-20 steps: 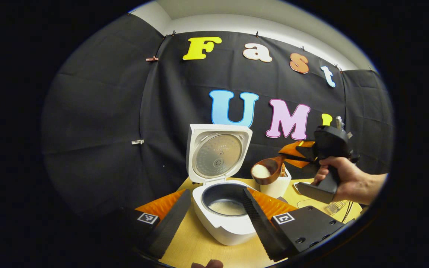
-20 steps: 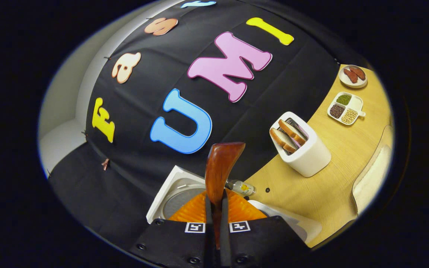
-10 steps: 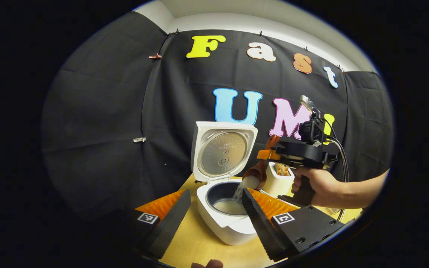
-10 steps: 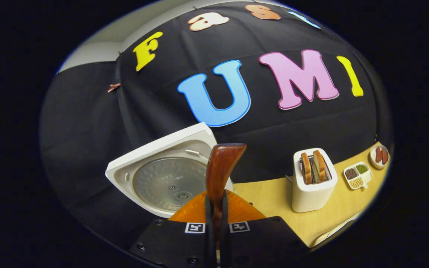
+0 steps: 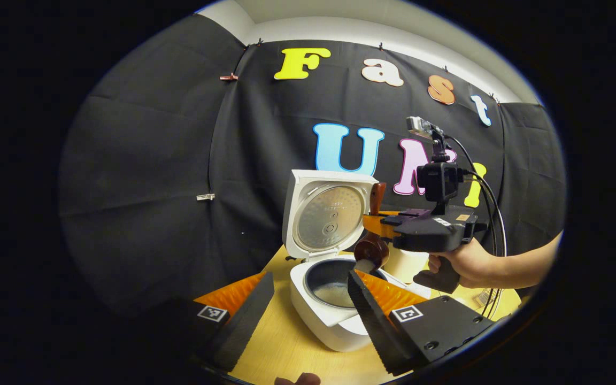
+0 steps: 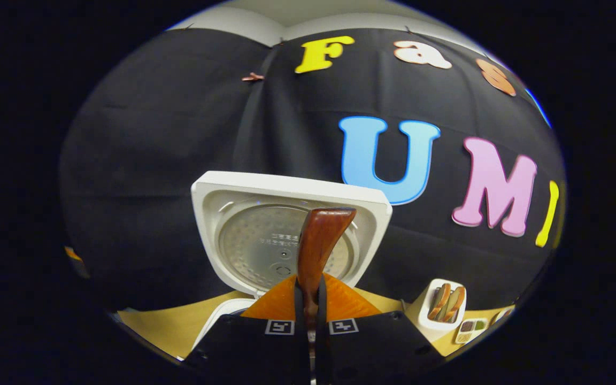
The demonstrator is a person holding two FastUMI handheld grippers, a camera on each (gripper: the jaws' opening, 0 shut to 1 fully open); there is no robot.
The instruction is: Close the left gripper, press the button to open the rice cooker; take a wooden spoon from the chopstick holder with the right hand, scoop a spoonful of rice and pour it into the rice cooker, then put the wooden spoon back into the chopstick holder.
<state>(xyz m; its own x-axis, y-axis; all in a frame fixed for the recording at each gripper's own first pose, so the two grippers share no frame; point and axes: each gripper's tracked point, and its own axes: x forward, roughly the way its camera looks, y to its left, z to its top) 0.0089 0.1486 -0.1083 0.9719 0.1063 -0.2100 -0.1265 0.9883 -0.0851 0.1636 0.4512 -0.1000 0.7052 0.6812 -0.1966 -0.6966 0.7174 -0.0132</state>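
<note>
**Spoon tipped over open cooker**

Black cloth backs a pale wooden tabletop [image 5: 281, 347]. Left gripper [image 5: 308, 299]: jaws wide apart, holding nothing; the white rice cooker [image 5: 329, 321] sits between and just beyond its fingers, lid [image 5: 329, 214] upright, dark inner pot [image 5: 332, 280] with a layer of white rice at its bottom. Right gripper [image 5: 375, 224], in a hand [image 5: 466, 264], hangs above the pot's far rim; its jaws pinch the handle of the wooden spoon [image 5: 370, 248], whose bowl is tilted down toward the pot. A white chopstick holder [image 5: 407, 264] stands just behind the spoon. From the right gripper view, the spoon handle rises straight ahead of the closed jaws; a white toaster [image 6: 439, 310] with bread slices stands to their right, a divided dish [image 6: 471, 329] of grains beside it.
</note>
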